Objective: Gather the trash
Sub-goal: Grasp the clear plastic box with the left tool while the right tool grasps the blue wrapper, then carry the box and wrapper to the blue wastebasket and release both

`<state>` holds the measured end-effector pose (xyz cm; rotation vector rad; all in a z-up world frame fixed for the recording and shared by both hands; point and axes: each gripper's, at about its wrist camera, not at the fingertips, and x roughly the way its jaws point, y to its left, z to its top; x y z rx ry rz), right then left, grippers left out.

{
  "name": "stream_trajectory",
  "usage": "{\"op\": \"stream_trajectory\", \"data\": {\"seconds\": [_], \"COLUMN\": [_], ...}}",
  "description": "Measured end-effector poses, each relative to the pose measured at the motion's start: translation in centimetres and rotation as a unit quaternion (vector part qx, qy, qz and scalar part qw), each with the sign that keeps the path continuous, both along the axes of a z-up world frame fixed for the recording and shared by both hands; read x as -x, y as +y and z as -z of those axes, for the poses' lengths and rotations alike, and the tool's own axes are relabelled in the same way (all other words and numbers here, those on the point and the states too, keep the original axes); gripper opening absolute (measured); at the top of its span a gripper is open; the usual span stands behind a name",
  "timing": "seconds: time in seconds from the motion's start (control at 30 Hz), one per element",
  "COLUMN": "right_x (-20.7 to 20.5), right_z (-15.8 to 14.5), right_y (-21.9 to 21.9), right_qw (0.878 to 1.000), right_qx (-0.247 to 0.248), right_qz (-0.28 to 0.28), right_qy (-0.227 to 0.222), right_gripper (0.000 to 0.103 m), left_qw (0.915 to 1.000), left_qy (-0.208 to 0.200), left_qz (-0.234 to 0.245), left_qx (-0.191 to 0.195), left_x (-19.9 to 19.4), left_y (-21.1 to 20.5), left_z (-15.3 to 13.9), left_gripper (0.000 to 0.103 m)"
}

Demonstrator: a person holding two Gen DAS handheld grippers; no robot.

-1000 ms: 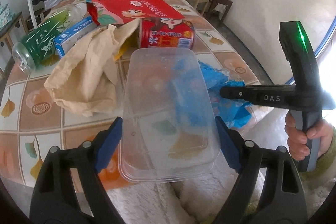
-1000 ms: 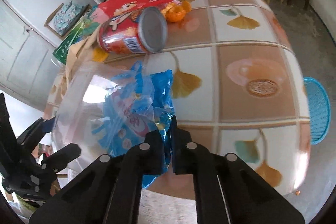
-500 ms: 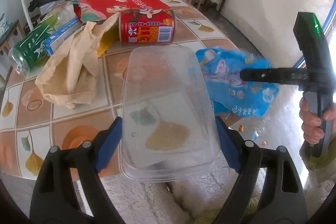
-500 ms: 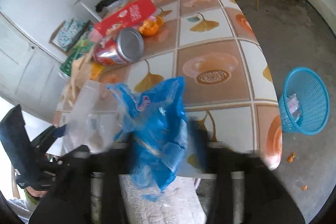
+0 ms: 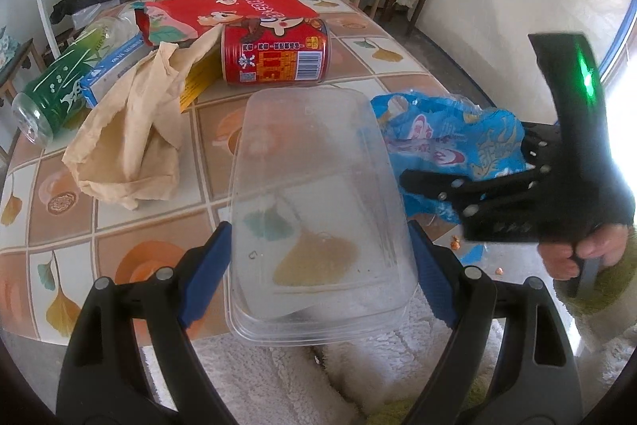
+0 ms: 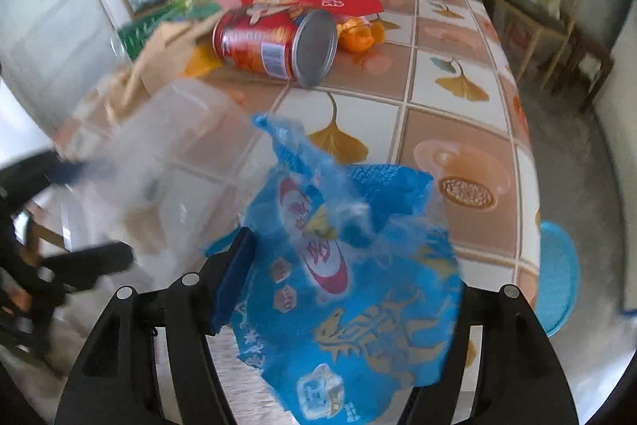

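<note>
Left gripper [image 5: 318, 257]: clamped across a clear plastic container [image 5: 318, 210] held above the near table edge [image 5: 71, 305].
Right gripper [image 6: 342, 285]: jaws apart, just been opening; blue snack bag [image 6: 358, 285] loose between them, beside the container.
Table: red can [image 5: 274, 56] on its side, brown paper bag [image 5: 131, 138], green bottle [image 5: 59, 82].
Floor: blue basket [image 6: 557, 277].

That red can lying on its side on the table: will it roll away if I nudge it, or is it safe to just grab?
The red can lies on its side on the smooth tiled table, so it will probably roll if nudged. The brown paper bag beside it might stop it that way. Its walls look rigid, probably graspable.
</note>
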<state>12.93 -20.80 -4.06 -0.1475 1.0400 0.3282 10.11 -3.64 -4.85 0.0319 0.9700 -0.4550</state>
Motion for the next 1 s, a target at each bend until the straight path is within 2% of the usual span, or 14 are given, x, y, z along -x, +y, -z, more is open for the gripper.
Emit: {"op": "stream_trajectory", "data": {"seconds": [0.1,0.17,0.3,0.37,0.47,0.63,1.0], "right_x": [0.2,0.2,0.1,0.1,-0.1,-0.2,0.6], "right_z": [0.0,-0.1,-0.2,-0.3,-0.3,-0.4,-1.6], "right_y": [0.2,-0.3,-1.0,-1.0,-1.4,-2.8,-7.5], "right_qw": [1.0,1.0,1.0,1.0,0.999,0.996,0.986], "right_qx": [0.013,0.014,0.01,0.005,-0.003,-0.032,-0.107], "right_qz": [-0.001,0.009,0.024,0.029,0.048,0.08,0.129], "right_qy": [-0.008,-0.007,-0.01,-0.01,-0.009,-0.008,-0.015], "right_gripper": [0.059,0.049,0.036,0.022,0.013,0.007,0.006], "left_qw": [1.0,1.0,1.0,0.9999,0.9998,0.9995,0.9999], "left_qy": [0.0,-0.002,-0.002,-0.002,-0.001,-0.004,-0.004], "left_qz": [0.001,0.003,0.007,0.007,0.005,0.004,-0.002], "left_qx": [0.005,0.006,-0.001,-0.008,-0.018,-0.031,-0.01], "left_x": [0.0,0.0,-0.2,-0.5,-0.7,-0.9,-0.5], "left_y": [0.3,0.3,0.1,-0.2,-0.7,-1.3,-1.3], "left_z": [0.0,0.0,0.0,0.1,0.2,0.3,-0.6], "left_gripper": [0.082,0.082,0.083,0.083,0.083,0.083,0.081]}}
